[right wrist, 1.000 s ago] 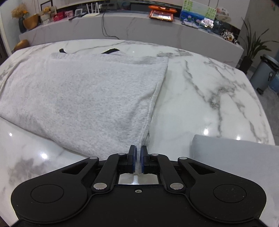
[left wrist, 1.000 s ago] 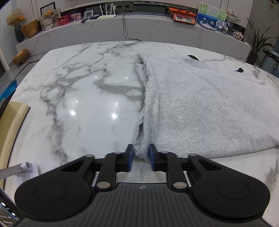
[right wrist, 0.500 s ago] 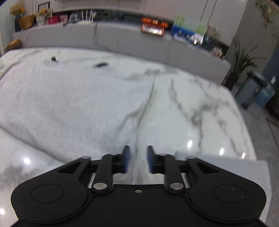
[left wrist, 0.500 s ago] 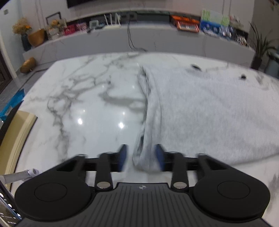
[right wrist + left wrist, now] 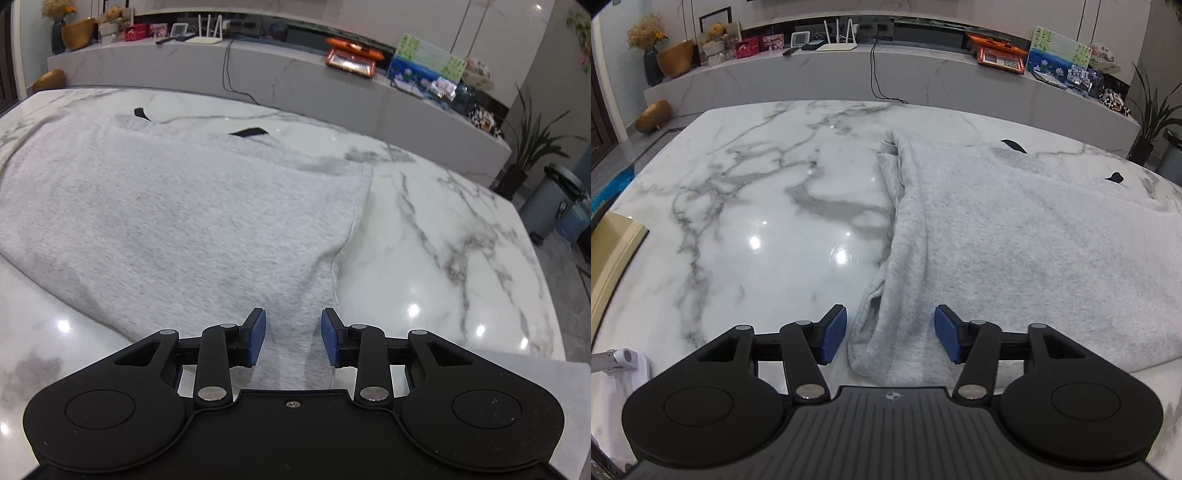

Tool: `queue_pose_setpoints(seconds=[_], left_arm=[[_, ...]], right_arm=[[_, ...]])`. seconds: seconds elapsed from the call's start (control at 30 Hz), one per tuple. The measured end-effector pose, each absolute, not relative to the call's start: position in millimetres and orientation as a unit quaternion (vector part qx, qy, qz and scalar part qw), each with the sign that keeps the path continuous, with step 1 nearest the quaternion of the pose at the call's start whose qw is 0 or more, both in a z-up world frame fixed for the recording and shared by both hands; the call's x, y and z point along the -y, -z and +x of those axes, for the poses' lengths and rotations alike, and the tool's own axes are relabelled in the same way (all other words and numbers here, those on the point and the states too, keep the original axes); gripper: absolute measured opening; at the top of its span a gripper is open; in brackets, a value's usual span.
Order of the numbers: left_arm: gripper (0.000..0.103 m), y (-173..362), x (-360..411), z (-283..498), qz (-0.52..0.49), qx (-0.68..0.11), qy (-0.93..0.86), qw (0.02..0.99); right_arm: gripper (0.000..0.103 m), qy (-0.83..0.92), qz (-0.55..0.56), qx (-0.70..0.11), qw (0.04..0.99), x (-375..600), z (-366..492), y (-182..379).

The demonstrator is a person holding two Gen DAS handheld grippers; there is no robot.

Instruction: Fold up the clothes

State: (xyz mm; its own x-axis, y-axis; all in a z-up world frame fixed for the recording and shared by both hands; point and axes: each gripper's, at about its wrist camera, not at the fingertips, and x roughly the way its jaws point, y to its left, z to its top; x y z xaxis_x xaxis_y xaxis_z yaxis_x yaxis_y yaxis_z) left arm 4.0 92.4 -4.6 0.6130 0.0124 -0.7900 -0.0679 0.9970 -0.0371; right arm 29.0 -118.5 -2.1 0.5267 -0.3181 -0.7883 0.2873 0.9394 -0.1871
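A: Right, biggest first — marble table (image 5: 746, 206), w/ the grey garment (image 5: 1015, 251) spread flat over its right half in the left wrist view.

B: And the left gripper (image 5: 890, 334)?

A: Fingers spread wide, either side of the garment's near-left corner, not pinching it.

B: Right gripper (image 5: 292, 338)?

A: Same, fingers apart over the garment's near-right corner (image 5: 295, 332). Small black bits (image 5: 247, 132) peek out at the garment's far edge.
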Motion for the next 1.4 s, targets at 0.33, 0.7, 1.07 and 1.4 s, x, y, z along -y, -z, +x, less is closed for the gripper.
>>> queue_pose_setpoints(seconds=[0.33, 0.7, 1.07, 1.4], left_arm=[[0.011, 5, -78, 0, 0.010, -0.443, -0.013, 0.896], [0.009, 5, -85, -1, 0.030, -0.443, -0.021, 0.896], [0.007, 2, -86, -8, 0.033, -0.464, 0.005, 0.885], [0.007, -1, -72, -34, 0.026, -0.493, 0.062, 0.867]], right_arm=[[0.032, 0.166, -0.020, -0.455, 0.875, 112, 31, 4], [0.032, 0.171, 0.046, -0.417, 0.892, 133, 56, 18], [0.031, 0.178, 0.030, -0.407, 0.895, 125, 92, 21], [0.032, 0.157, -0.018, -0.395, 0.905, 92, 50, -6]])
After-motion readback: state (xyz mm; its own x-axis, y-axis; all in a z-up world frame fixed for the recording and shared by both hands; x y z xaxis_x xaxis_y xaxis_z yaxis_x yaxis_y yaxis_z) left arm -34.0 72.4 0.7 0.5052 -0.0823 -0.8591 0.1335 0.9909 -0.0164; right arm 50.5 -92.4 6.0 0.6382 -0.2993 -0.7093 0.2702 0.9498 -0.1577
